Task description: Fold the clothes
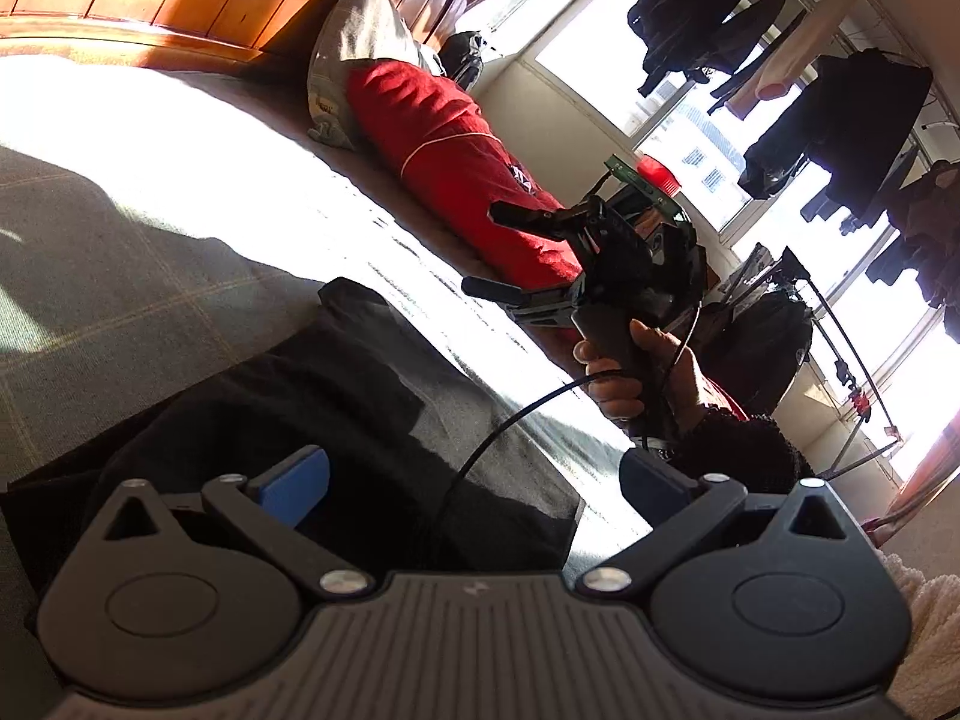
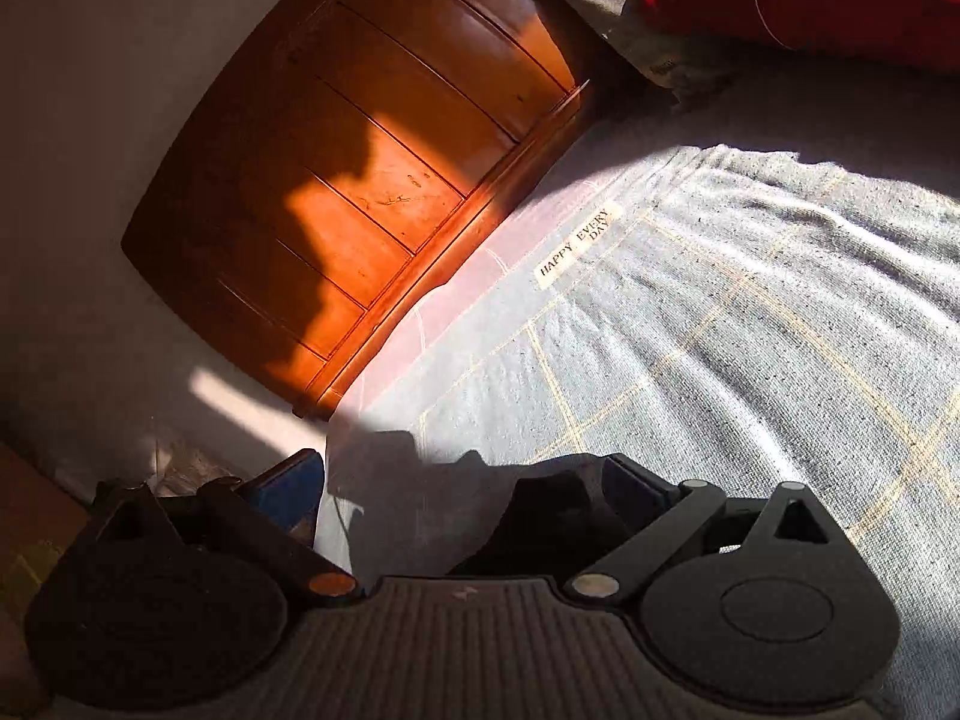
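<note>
Looking along the left gripper (image 1: 474, 480), its blue pads stand wide apart with nothing between them, above a dark garment (image 1: 336, 420) that lies on the grey checked bedspread (image 1: 138, 276) just in front of it. The cloth shows straight edges and a squared far corner, so it reads as at least partly folded, though its near part is hidden behind the tool. To the far right, a hand (image 1: 624, 378) holds the right gripper, raised clear of the bed with its fingers spread and empty, in front of a red pillow (image 1: 456, 144). Clothes hang at the window (image 1: 840, 102) beyond. In the right wrist view, the right gripper (image 2: 468, 486) is likewise parted, gripping nothing, with a dark fold of cloth (image 2: 540, 516) just below its right finger and bare bedspread (image 2: 750, 300) running to the wooden headboard (image 2: 384, 180). Whether further folds remain cannot be settled from here.
</note>
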`<state>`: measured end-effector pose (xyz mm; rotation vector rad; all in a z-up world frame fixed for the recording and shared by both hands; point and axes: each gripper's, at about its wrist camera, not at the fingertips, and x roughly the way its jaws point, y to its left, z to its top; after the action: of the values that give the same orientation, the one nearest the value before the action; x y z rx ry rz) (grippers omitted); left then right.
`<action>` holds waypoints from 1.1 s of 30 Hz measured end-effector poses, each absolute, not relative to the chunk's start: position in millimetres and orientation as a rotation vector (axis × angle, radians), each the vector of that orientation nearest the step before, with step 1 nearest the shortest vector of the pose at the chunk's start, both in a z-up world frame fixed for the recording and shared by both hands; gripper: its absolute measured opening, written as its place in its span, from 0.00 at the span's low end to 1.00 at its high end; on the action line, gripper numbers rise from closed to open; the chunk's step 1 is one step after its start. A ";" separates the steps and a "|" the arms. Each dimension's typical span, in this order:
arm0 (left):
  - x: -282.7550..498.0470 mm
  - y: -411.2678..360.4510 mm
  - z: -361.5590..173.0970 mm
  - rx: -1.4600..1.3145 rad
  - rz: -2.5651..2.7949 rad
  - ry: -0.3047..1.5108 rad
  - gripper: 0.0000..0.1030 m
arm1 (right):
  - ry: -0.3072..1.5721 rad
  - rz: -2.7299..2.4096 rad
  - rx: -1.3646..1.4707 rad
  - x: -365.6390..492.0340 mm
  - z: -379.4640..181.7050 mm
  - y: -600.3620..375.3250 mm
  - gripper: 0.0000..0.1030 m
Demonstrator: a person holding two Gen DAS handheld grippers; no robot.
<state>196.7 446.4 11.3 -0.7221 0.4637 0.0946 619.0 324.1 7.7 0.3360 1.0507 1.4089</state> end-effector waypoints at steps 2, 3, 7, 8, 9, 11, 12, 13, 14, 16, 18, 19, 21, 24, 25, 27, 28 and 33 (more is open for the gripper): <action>194.9 444.8 11.8 -0.714 0.100 0.477 0.99 | 1.067 1.478 0.335 604.3 9.5 318.0 0.99; 194.5 444.6 11.7 -0.711 0.102 0.484 0.99 | 1.091 1.509 0.306 592.0 7.1 320.0 1.00; 193.4 452.3 -3.3 -0.745 0.132 0.542 0.99 | 1.131 1.537 0.123 550.6 -14.3 324.5 1.00; 193.1 456.5 -10.5 -0.764 0.159 0.573 0.99 | 1.134 1.508 0.071 544.3 -22.9 325.3 1.00; 190.3 458.1 -11.5 -0.769 0.162 0.577 0.99 | 1.152 1.457 0.044 545.1 -31.7 326.2 1.00; 184.1 460.5 -11.7 -0.774 0.163 0.577 0.99 | 1.155 1.407 0.017 542.2 -35.4 325.8 0.99; 181.0 461.7 -11.9 -0.777 0.163 0.578 0.99 | 1.137 1.414 0.016 537.2 -28.7 324.2 0.99; 177.9 462.9 -12.0 -0.779 0.163 0.578 0.99 | 1.118 1.422 0.015 532.1 -21.9 322.6 0.99; 174.4 461.0 -4.2 -0.753 0.167 0.560 0.99 | 1.100 1.429 0.014 527.1 -15.2 321.0 1.00; 169.7 460.7 -4.4 -0.752 0.176 0.565 0.99 | 1.058 1.484 0.009 511.6 2.2 320.1 1.00; 165.2 460.5 -5.8 -0.755 0.185 0.572 0.99 | 1.036 1.564 0.006 491.8 17.1 326.1 1.00; 162.9 460.5 -6.5 -0.756 0.190 0.576 0.99 | 1.040 1.610 -0.001 481.8 22.8 333.4 1.00; 158.4 460.3 -7.9 -0.758 0.198 0.583 0.99 | 1.067 1.689 0.003 466.7 25.8 351.8 1.00; 147.9 458.3 -13.3 -0.759 0.201 0.577 0.99 | 1.125 1.750 -0.007 450.0 15.4 386.2 1.00; 144.0 458.3 -13.8 -0.763 0.192 0.567 0.99 | 1.141 1.750 -0.021 444.7 8.1 399.8 1.00; 139.4 463.5 -18.6 -0.770 0.169 0.553 0.99 | 1.212 1.728 -0.045 440.0 -13.5 427.9 1.00; 137.4 467.3 -22.2 -0.790 0.179 0.554 0.99 | 1.247 1.693 -0.054 438.3 -25.3 438.6 1.00; 124.1 468.8 -18.7 -0.824 0.165 0.514 0.99 | 1.227 1.670 -0.018 436.8 -10.3 425.9 1.00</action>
<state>124.1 468.8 -18.7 -0.8235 0.5137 0.1645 436.8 425.9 -10.3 -0.0179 1.2273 1.6696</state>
